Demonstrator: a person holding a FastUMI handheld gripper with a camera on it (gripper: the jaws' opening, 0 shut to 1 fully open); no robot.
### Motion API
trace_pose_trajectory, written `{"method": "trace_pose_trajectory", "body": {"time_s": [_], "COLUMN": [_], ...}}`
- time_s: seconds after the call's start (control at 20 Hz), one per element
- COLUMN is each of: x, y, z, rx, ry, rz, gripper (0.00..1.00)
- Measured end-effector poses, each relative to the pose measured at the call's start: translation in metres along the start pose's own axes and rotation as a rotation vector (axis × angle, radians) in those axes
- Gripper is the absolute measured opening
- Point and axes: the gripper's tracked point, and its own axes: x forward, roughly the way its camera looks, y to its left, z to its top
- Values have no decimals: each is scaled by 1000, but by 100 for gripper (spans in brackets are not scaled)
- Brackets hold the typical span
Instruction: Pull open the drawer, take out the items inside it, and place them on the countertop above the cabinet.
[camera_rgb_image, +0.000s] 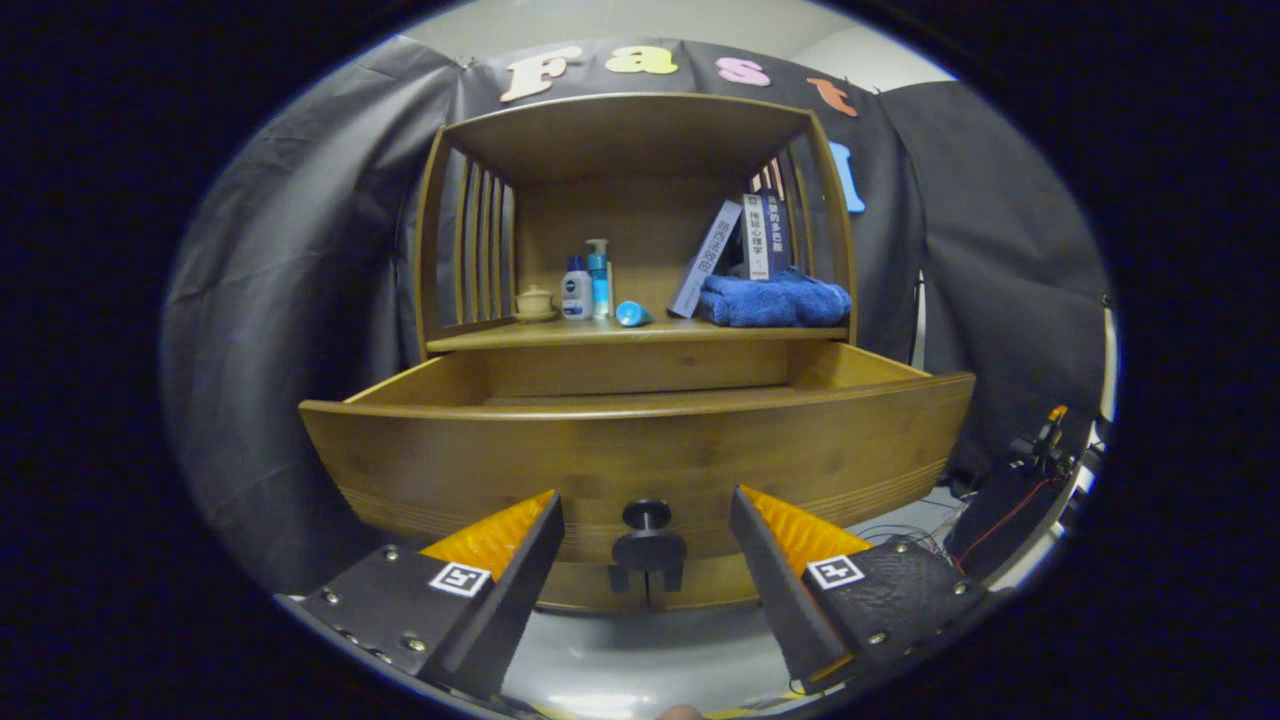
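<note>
In the gripper view, the gripper (646, 520) has its two fingers spread wide apart, grasping nothing, with the small dark round knob (648, 516) of the drawer sitting in the gap between them, touching neither finger. The wide honey-coloured wooden drawer (640, 455) stands pulled out toward the gripper, its curved front panel just beyond the fingertips; its inside is mostly hidden behind that front, so what lies in it cannot be told. Farther back, above the drawer, is the flat wooden countertop (560, 338) of the slatted wooden cabinet (640, 130). On it, from left to right, stand a small pale lidded cup on a saucer (534, 302), a white bottle with a blue cap (576, 290), a light blue pump bottle (598, 278), a small turquoise tube lying on its side (632, 314), a few leaning books (745, 245), and a folded blue towel (775, 300) near the right slats.
</note>
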Motion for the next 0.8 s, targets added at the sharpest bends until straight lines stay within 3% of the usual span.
{"method": "trace_pose_trajectory", "body": {"time_s": [0.15, 0.2, 0.8], "x": [16, 21, 85], "y": [8, 9, 23], "z": [-14, -6, 11], "rx": [-24, -22, -90], "ry": [70, 17, -57], "rz": [18, 5, -19], "gripper": [100, 100, 99]}}
